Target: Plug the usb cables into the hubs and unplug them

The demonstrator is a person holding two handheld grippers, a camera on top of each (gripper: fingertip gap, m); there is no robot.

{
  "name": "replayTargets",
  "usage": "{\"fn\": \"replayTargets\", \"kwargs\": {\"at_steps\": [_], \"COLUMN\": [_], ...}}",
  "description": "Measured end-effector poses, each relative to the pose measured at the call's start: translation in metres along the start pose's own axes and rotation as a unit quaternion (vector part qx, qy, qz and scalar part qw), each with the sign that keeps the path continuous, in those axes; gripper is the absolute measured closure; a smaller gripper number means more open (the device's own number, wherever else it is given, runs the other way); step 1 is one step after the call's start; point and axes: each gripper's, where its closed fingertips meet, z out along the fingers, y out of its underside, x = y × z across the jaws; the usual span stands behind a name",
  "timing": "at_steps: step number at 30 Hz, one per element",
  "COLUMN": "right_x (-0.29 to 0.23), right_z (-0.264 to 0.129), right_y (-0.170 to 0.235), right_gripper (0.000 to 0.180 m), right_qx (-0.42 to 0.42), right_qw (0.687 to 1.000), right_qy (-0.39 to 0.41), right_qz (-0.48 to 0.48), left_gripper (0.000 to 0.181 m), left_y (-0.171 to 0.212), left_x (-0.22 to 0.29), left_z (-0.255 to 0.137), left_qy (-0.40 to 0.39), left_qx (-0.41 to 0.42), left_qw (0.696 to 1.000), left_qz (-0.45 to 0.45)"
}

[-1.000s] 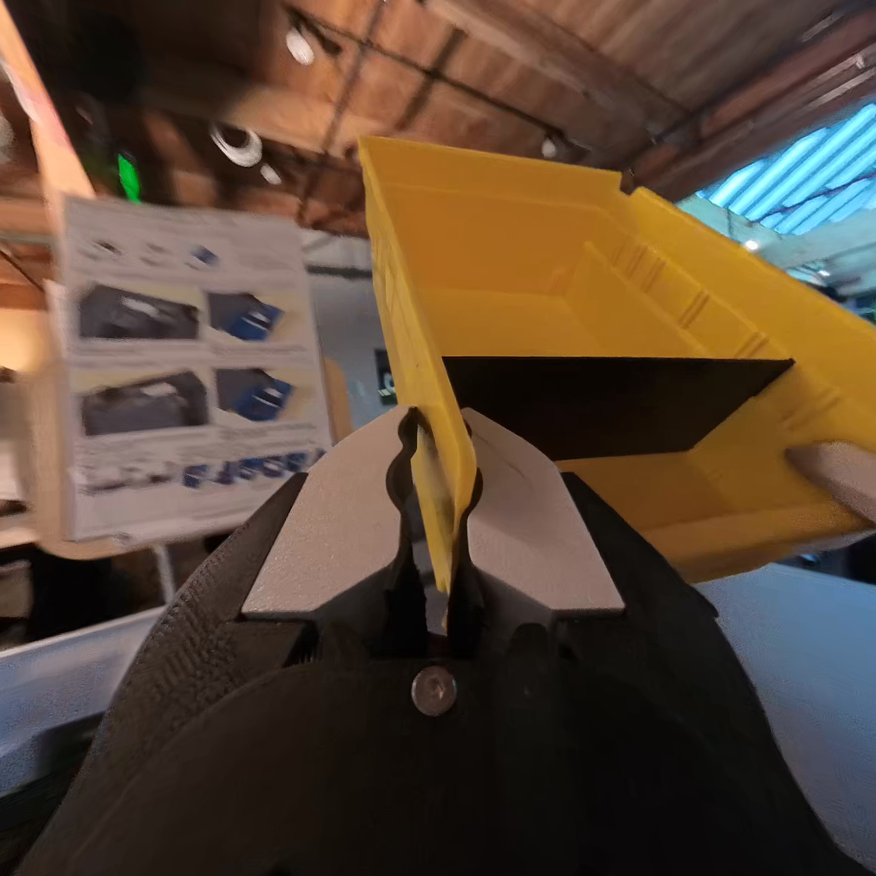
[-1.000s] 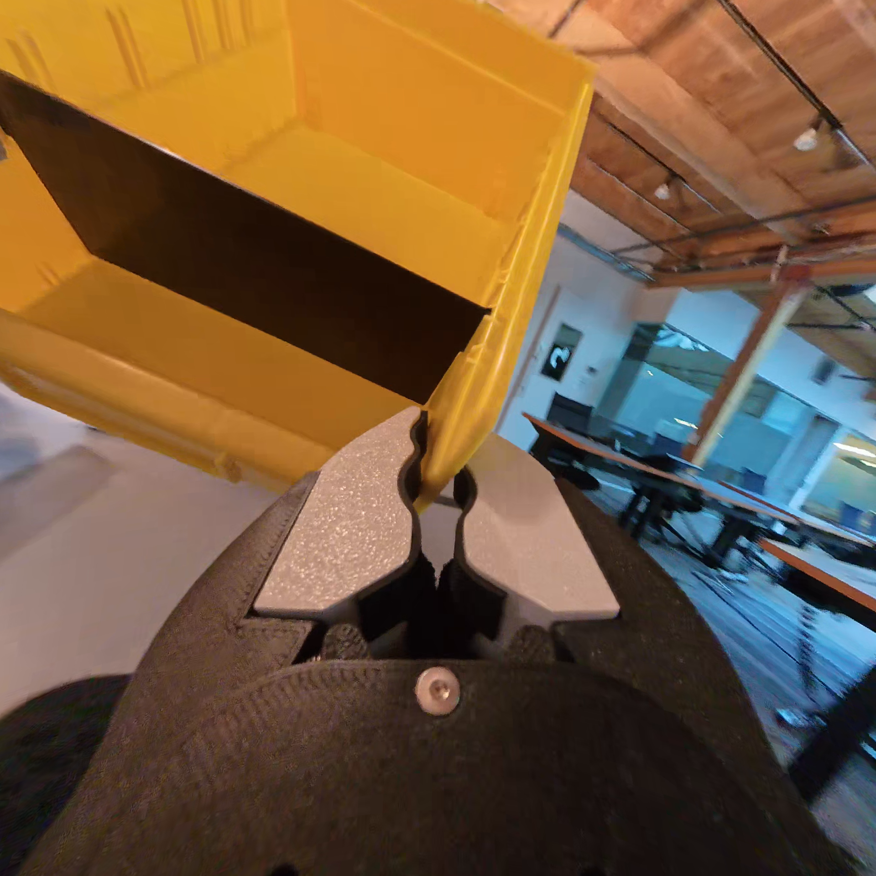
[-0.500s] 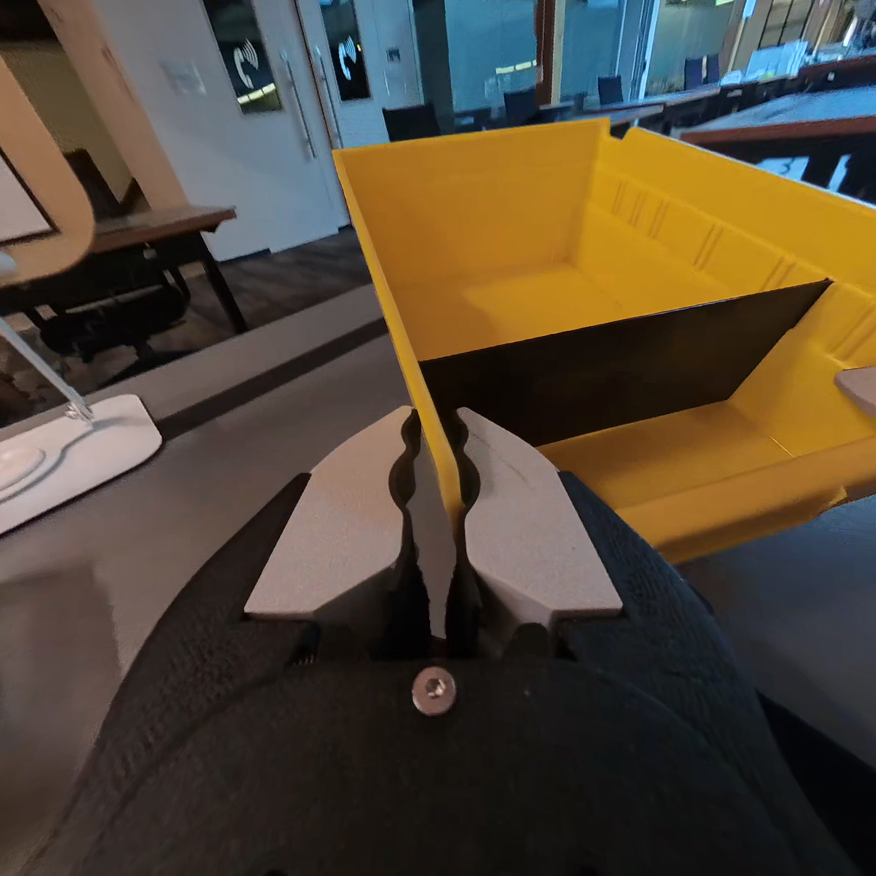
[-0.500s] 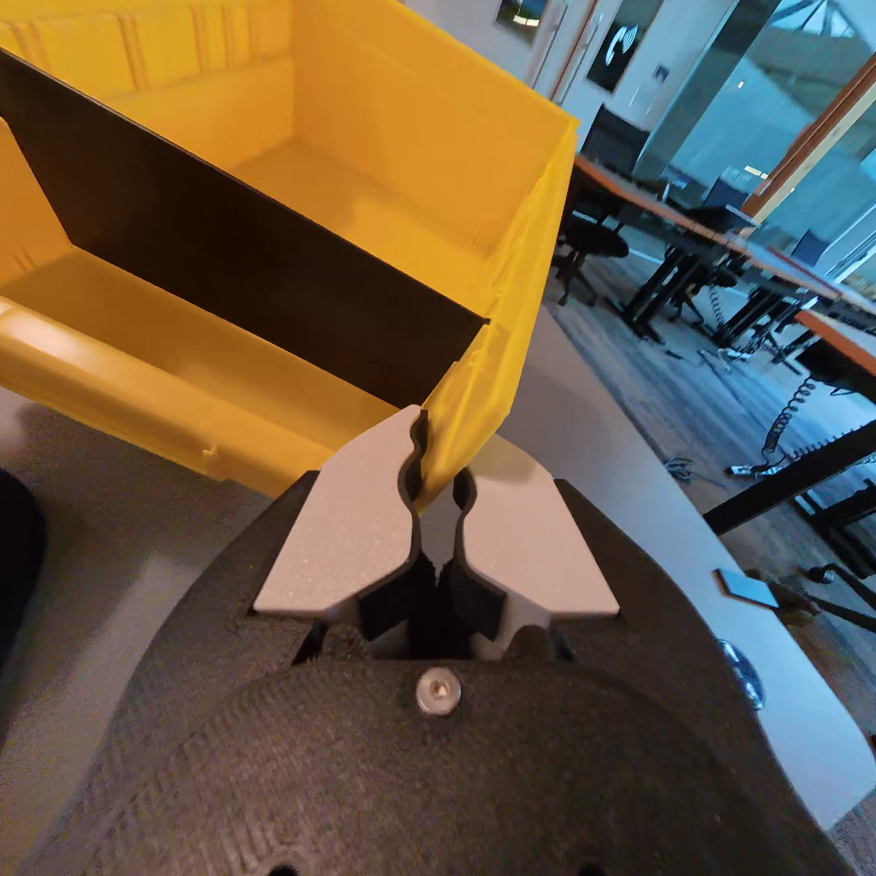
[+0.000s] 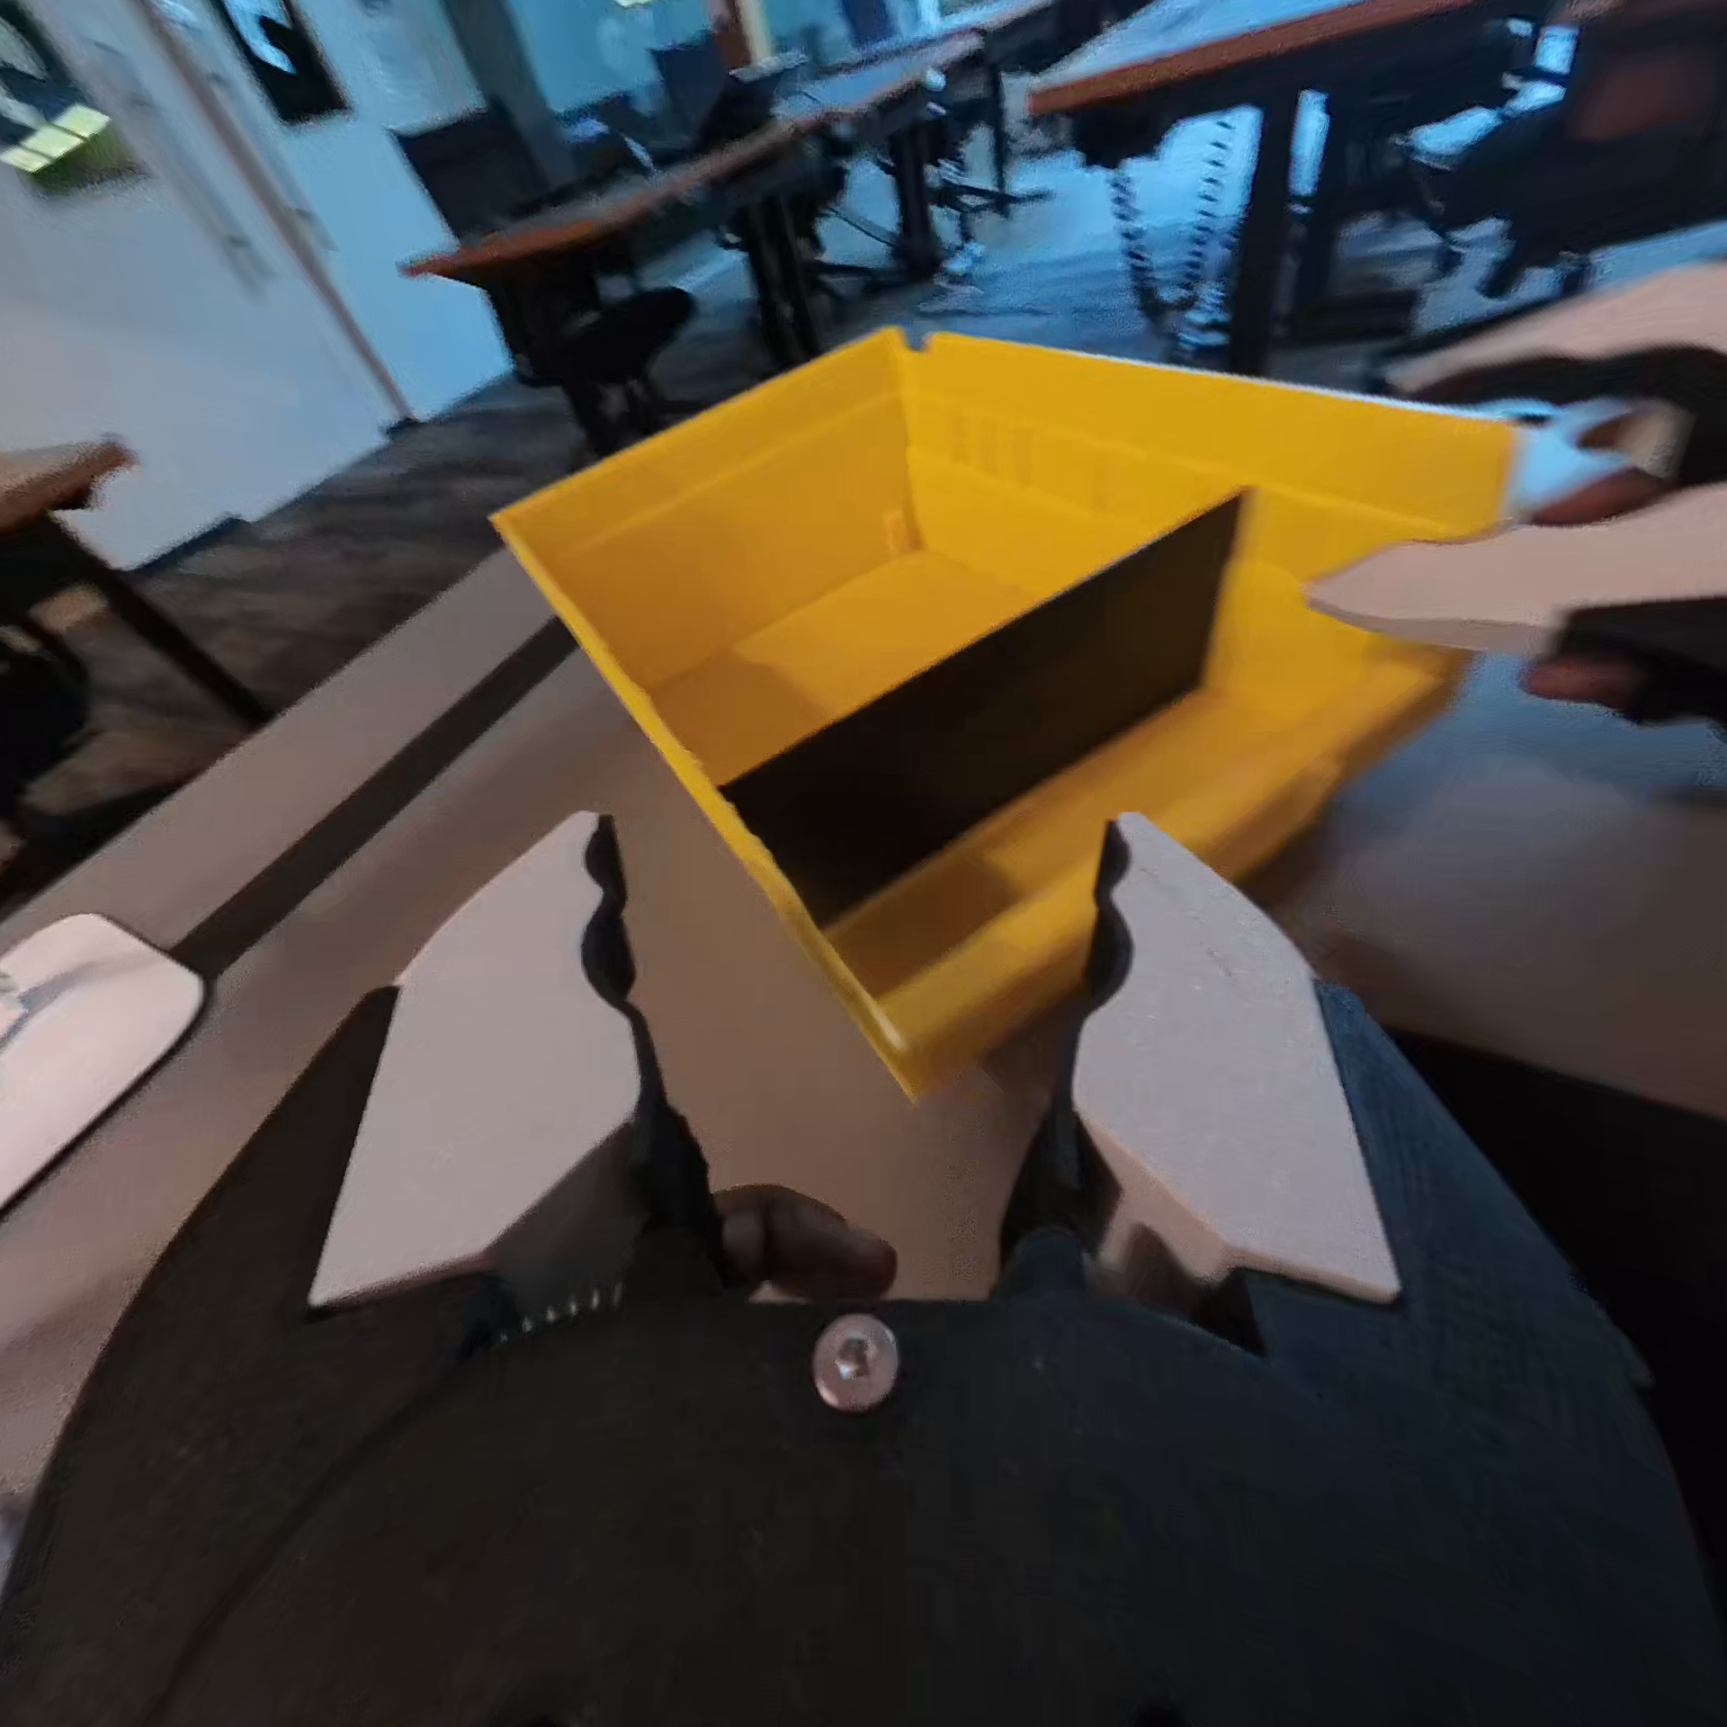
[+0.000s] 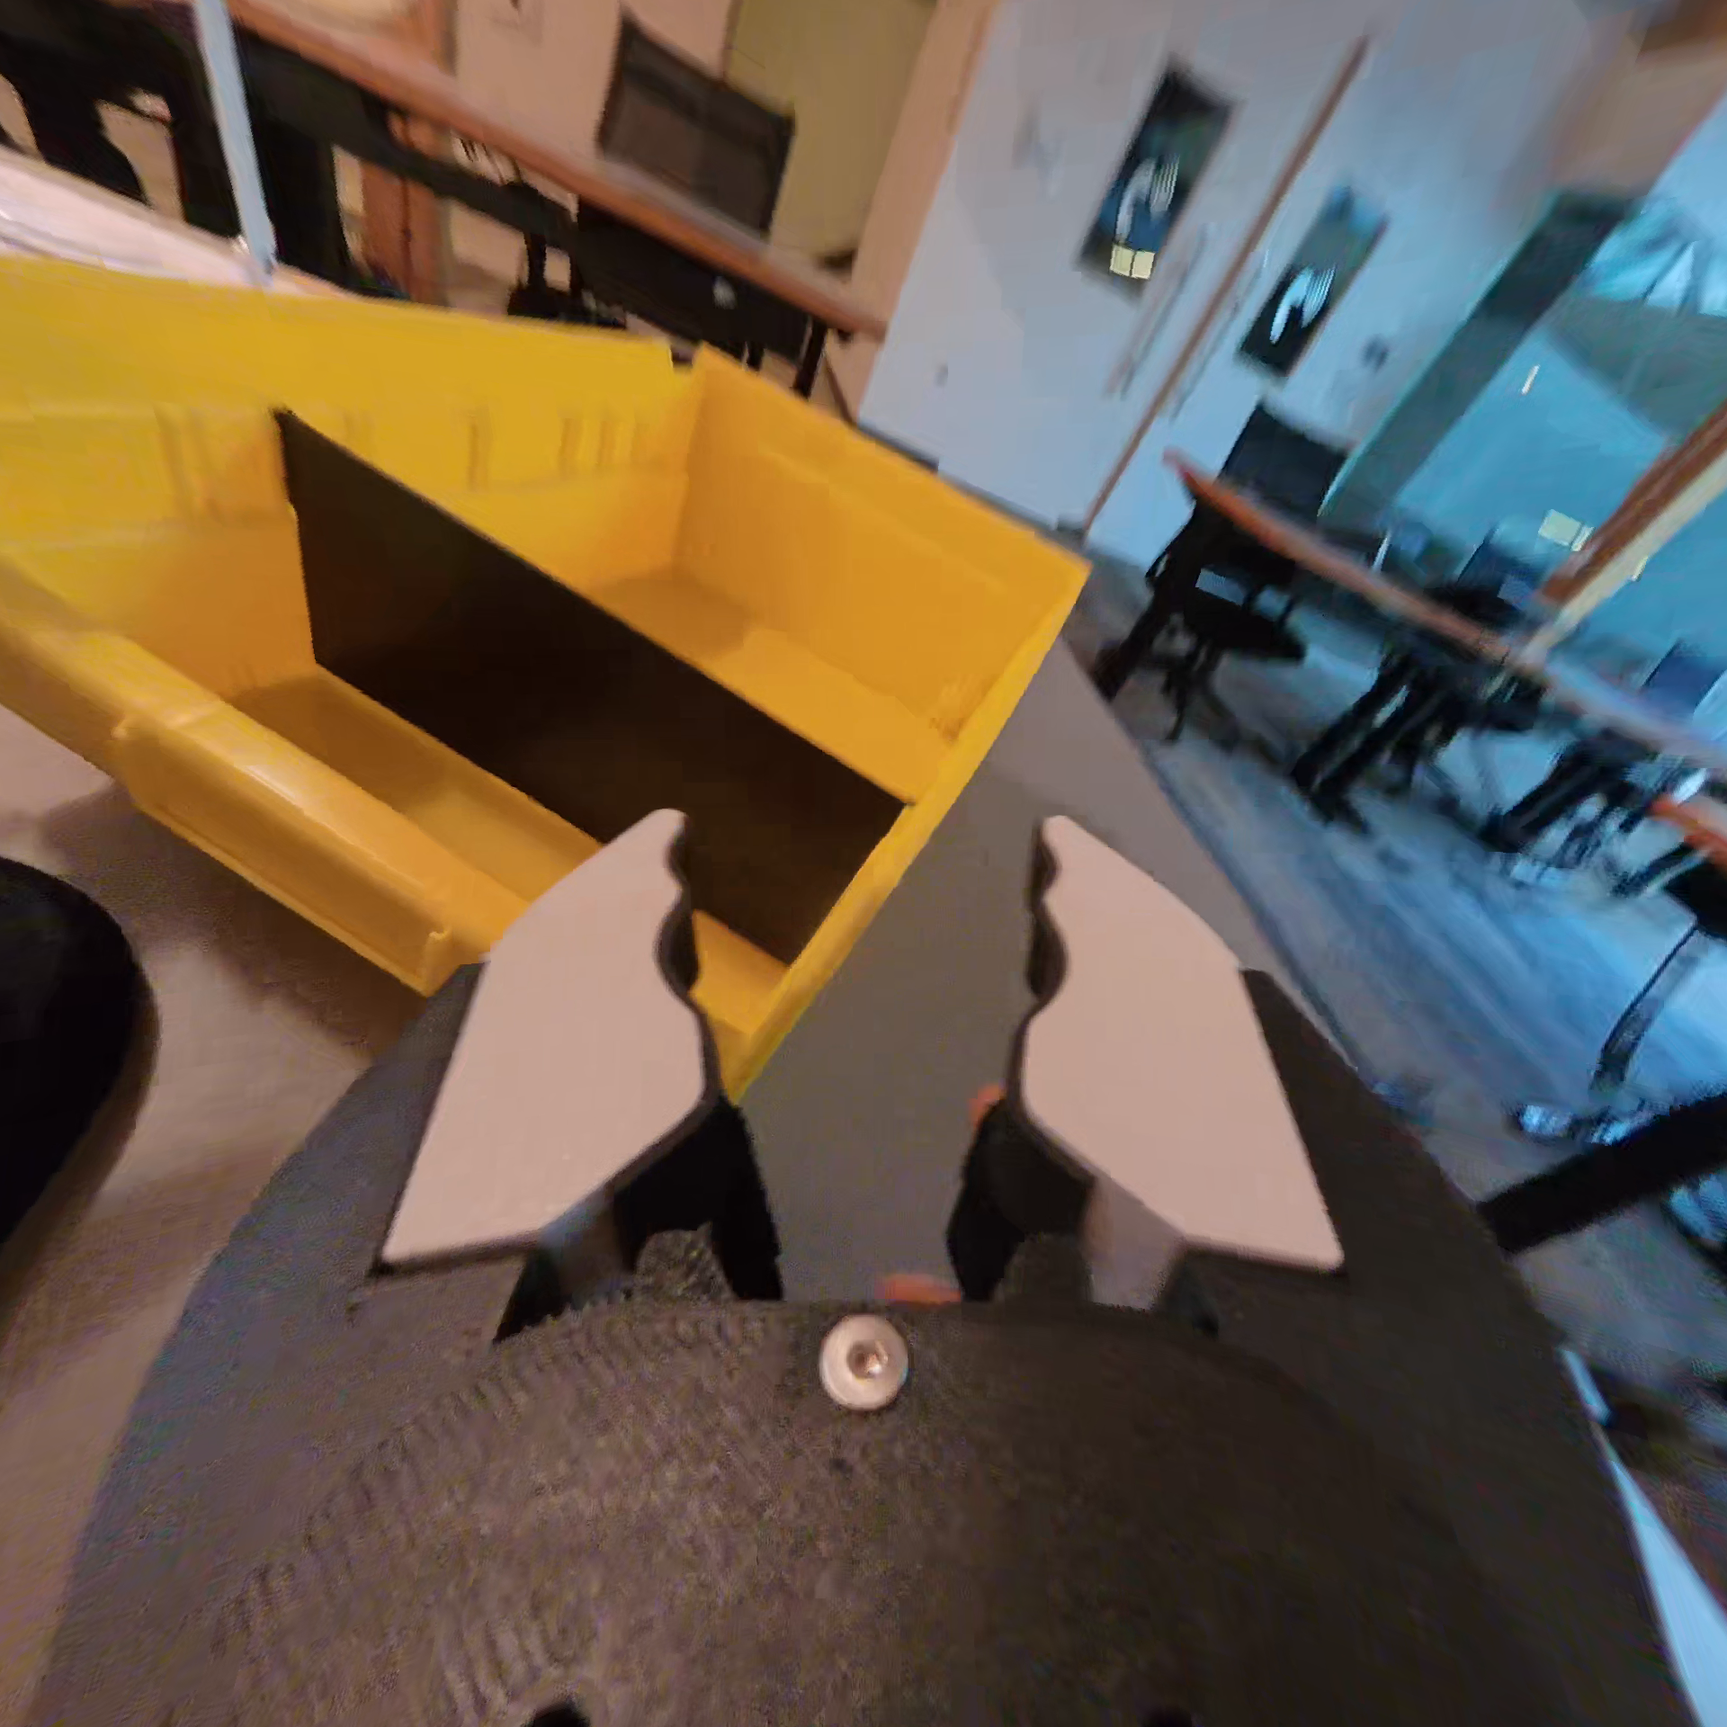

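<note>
Both grippers, left gripper and right gripper, gaped wide beside the yellow bin with its black divider; no writing was legible.

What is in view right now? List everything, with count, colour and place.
bin: one, yellow, sitting on the table, both compartments look empty
divider: one, black, upright across the bin's inside
table: one, grey, under the bin
flat white object: one, on the table at the left view's left edge
desks: several, dark-framed with wood tops, blurred in the background room
USB cables and hubs: none visible
left gripper: open, bin's near corner between its fingers
right gripper: open, at the bin's other near corner
</note>
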Motion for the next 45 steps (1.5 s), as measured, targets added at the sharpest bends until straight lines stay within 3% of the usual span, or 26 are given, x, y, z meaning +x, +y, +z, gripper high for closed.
{"fn": "replayTargets", "kwargs": {"at_steps": [2,5,8,10,14,17,19,21,23,25,29,39,45], "right_x": [0.008,0.001,-0.026,-0.052,-0.091,-0.101,-0.102,-0.097,-0.091,-0.091,-0.085,-0.079,-0.066], "right_z": [-0.008,-0.017,-0.023,-0.024,-0.016,-0.007,-0.003,0.001,0.004,0.007,0.013,0.013,0.010], "right_y": [-0.017,-0.040,-0.055,-0.053,-0.030,-0.014,-0.001,0.012,0.019,0.022,0.034,0.036,0.043], "right_gripper": [0.081,0.047,0.046,0.056,0.072,0.081,0.086,0.091,0.099,0.106,0.140,0.141,0.141], "right_qx": [0.038,0.072,0.091,0.081,0.030,-0.007,-0.039,-0.076,-0.096,-0.098,-0.127,-0.128,-0.138], "right_qw": [0.998,0.991,0.975,0.959,0.920,0.910,0.902,0.891,0.887,0.890,0.876,0.880,0.883], "right_qy": [0.014,-0.007,-0.058,-0.105,-0.165,-0.178,-0.181,-0.171,-0.155,-0.153,-0.127,-0.121,-0.122], "right_qz": [-0.044,-0.114,-0.195,-0.250,-0.354,-0.375,-0.389,-0.414,-0.424,-0.418,-0.448,-0.441,-0.433], "left_gripper": [0.078,0.078,0.092,0.099,0.107,0.107,0.108,0.113,0.120,0.139,0.144,0.142,0.141], "left_y": [-0.005,-0.003,0.029,0.061,0.113,0.157,0.159,0.166,0.177,0.184,0.186,0.192,0.206], "left_x": [0.016,0.023,0.008,-0.017,-0.099,-0.098,-0.108,-0.119,-0.129,-0.124,-0.126,-0.131,-0.147], "left_z": [-0.036,-0.106,-0.177,-0.216,-0.268,-0.269,-0.262,-0.260,-0.257,-0.252,-0.252,-0.278,-0.305], "left_qy": [0.040,0.013,-0.049,-0.087,-0.205,-0.138,-0.144,-0.144,-0.133,-0.092,-0.106,-0.159,-0.184], "left_qx": [-0.020,-0.004,-0.030,-0.087,-0.253,-0.296,-0.268,-0.289,-0.324,-0.337,-0.338,-0.325,-0.376], "left_qw": [0.999,0.996,0.990,0.980,0.913,0.916,0.927,0.917,0.899,0.899,0.895,0.910,0.892], "left_qz": [0.020,0.090,0.130,0.159,0.247,0.234,0.219,0.235,0.264,0.264,0.272,0.203,0.174]}}
